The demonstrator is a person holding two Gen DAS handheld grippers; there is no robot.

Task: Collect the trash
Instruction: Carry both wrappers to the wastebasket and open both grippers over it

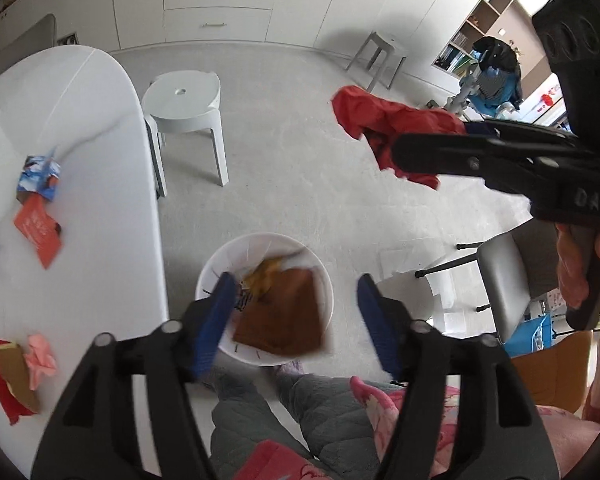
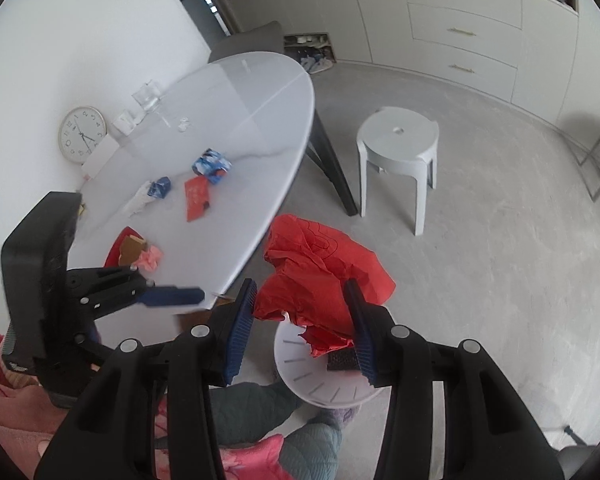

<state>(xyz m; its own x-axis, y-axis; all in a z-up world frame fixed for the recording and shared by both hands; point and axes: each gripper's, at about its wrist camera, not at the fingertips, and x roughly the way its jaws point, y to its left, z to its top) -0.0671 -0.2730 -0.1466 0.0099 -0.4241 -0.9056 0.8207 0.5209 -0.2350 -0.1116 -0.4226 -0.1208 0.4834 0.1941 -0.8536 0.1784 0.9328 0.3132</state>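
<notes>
Some scraps lie in the bin (image 1: 324,280) — left tool (image 1: 296,320) gapes empty, right tool (image 2: 300,320) clamps red paper (image 2: 320,272) (bench (image 2: 240,120) litter remains).

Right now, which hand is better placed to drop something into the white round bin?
Probably the right. The right gripper holds crumpled red paper just above the white round bin. The left gripper hangs open over it with nothing between its fingers.

A white desk (image 2: 260,92), white bin (image 1: 324,280), brown card (image 1: 284,320), crumpled red paper (image 2: 320,272) and blue-padded black tools are seen.
</notes>
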